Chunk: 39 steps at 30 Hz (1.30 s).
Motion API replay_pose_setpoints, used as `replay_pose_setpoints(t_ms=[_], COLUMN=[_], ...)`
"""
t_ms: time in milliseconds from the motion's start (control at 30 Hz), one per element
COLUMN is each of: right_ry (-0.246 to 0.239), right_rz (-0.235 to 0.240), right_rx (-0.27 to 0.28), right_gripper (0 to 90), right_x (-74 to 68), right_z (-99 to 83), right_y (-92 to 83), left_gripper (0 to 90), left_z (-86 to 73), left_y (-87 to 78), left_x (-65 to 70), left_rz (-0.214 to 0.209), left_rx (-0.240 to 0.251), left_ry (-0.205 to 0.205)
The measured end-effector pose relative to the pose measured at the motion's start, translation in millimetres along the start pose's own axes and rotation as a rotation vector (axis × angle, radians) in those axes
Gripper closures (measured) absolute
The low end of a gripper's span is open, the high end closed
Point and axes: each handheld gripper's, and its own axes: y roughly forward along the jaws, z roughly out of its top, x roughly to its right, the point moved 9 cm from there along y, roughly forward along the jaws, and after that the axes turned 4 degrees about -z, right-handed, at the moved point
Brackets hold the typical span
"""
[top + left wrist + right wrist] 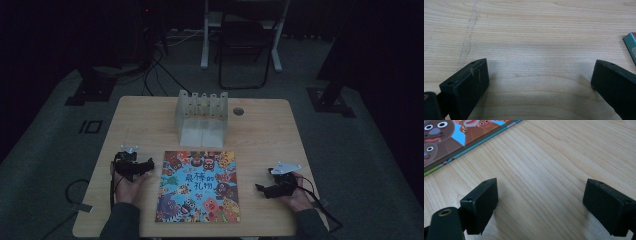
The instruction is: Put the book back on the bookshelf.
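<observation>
High view: the wooden counter (260,135) is being shown with a clear rack (201,116) at its far side. A picture book (199,186) is being left flat in the middle, probably thin and stiff, best gripped at an edge. Left tongs (148,165) and right tongs (260,188) are being held wide open, empty.

Dim high view, perhaps underexposed, brighter close-ups
</observation>
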Motion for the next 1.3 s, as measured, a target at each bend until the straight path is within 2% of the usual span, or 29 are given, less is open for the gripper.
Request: replay_pose_setpoints(t_ms=[200, 333, 367, 400, 533, 567, 800, 967, 1200, 1300], right_ry=[-0.006, -0.004, -0.001, 0.012, 0.013, 0.010, 0.000, -0.013, -0.041, -0.068], right_rz=[0.005, 0.004, 0.002, -0.008, -0.028, -0.037, -0.081, -0.116, -0.128, -0.132], right_rx=[-0.003, -0.002, -0.001, 0.000, 0.006, 0.018, 0.062, 0.089, 0.102, 0.114], right_gripper=[10.6, 11.3, 12.1, 16.7, 21.5, 22.5, 23.4, 23.4, 23.5, 23.9], right_x=[-0.6, -0.5, -0.2, 1.1, 1.9, 0.8, -0.3, -0.6, -5.1, -7.3], right_z=[-0.1, 0.0, 0.1, 0.5, 3.1, 7.2, 23.0, 36.8, 51.2, 62.0], right_y=[0.4, 0.4, 0.2, -1.1, -5.2, -8.9, -20.7, -29.5, -30.5, -30.1], left_gripper=[1.6, 1.6, 1.6, 1.7, 1.7, 1.7, 1.6, 1.7, 5.8, 5.8], left_z=[-5.8, -6.6, -6.9, -7.0, -7.4, -8.7, -12.4, -12.6, -13.1, -13.3], left_y=[-5.2, -6.0, -6.2, -6.4, -6.7, -8.2, -12.1, -12.2, -13.9, -14.1], left_x=[2.8, 3.8, 3.9, 4.1, 4.3, 5.4, 7.0, 7.2, 8.8, 8.7], left_rz=[-0.040, -0.046, -0.047, -0.047, -0.050, -0.067, -0.110, -0.113, -0.123, -0.123], left_rx=[-0.004, -0.004, -0.005, -0.004, -0.004, -0.014, -0.043, -0.037, -0.022, -0.020], left_ry=[0.045, 0.050, 0.053, 0.053, 0.055, 0.072, 0.122, 0.124, 0.136, 0.136])
